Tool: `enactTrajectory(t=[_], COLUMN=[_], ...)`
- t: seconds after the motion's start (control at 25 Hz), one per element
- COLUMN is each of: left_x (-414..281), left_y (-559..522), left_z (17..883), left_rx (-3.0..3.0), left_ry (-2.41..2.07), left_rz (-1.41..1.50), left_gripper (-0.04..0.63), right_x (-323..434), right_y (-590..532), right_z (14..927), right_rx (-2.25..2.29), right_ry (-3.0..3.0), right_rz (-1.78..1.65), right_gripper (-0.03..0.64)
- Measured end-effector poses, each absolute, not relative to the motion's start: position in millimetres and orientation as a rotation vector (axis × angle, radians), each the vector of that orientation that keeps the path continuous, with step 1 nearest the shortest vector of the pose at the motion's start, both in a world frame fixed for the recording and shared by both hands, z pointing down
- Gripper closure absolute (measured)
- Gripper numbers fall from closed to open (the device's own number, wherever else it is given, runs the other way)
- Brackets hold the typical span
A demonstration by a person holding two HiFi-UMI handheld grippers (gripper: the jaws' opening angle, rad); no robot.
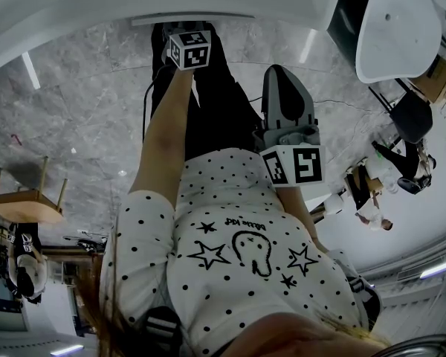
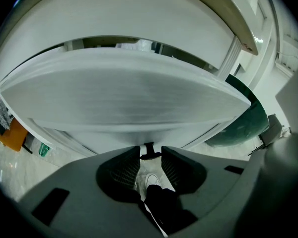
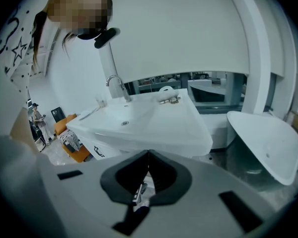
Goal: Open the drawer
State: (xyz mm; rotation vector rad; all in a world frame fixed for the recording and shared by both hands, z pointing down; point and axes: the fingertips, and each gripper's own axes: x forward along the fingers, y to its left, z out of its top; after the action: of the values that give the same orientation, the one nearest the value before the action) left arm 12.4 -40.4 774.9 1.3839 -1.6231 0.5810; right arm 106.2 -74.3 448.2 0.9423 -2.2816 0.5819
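Note:
A white drawer front (image 2: 124, 93) fills the left gripper view, with a dark gap above it under the white countertop (image 2: 154, 14). Its small black handle (image 2: 149, 151) sits right between the tips of my left gripper (image 2: 150, 150), and the jaws stand narrowly apart, closed against it. In the head view the left gripper (image 1: 189, 48) is held out on a straight arm at the cabinet edge (image 1: 193, 18). My right gripper (image 1: 281, 73) hangs beside the person's legs, away from the cabinet. In its own view the right gripper (image 3: 148, 153) has its jaw tips together with nothing between them.
Grey marble floor (image 1: 82, 117) lies below. A wooden stool (image 1: 30, 199) stands at the left and a white oval basin (image 1: 398, 28) at the upper right. The right gripper view shows a white sink (image 3: 139, 118) with a faucet (image 3: 116, 86) and another basin (image 3: 268, 143).

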Motion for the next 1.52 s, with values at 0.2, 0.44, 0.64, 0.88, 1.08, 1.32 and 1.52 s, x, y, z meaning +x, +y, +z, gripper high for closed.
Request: enactTrajectory(t=[0.2, 0.44, 0.64, 0.88, 1.08, 1.32, 1.52], left_x=[17.8, 24.2, 27.4, 30.7, 30.2, 33.1, 31.7], left_y=[-27.2, -15.9, -13.7, -13.6, -14.1, -14.9, -15.4], left_z=[778.4, 779.1, 778.2, 772.6, 772.6, 773.9, 774.4], left_rx=[1.381, 1.374, 1.384, 1.416, 1.418, 1.413, 1.416], left_ry=[-1.61, -1.595, -1.582, -1.593, -1.597, -1.592, -1.589], left_rz=[0.593, 0.591, 0.596, 0.577, 0.568, 0.568, 0.567], left_gripper=[0.457, 0.457, 0.459, 0.471, 0.471, 0.471, 0.471], right_x=[108.0, 107.5, 103.9, 103.5, 104.0, 108.1, 107.8], right_y=[-70.5, -69.1, -68.3, -67.1, -65.6, -64.8, -63.1], right_z=[450.1, 451.2, 452.1, 454.0, 453.1, 453.5, 453.4], right_rx=[0.937, 0.933, 0.92, 0.916, 0.916, 0.923, 0.921], right_ry=[-2.281, -2.278, -2.276, -2.271, -2.271, -2.27, -2.276], right_rz=[0.584, 0.582, 0.587, 0.593, 0.592, 0.59, 0.593], right_gripper=[0.603, 0.601, 0.602, 0.601, 0.601, 0.601, 0.603])
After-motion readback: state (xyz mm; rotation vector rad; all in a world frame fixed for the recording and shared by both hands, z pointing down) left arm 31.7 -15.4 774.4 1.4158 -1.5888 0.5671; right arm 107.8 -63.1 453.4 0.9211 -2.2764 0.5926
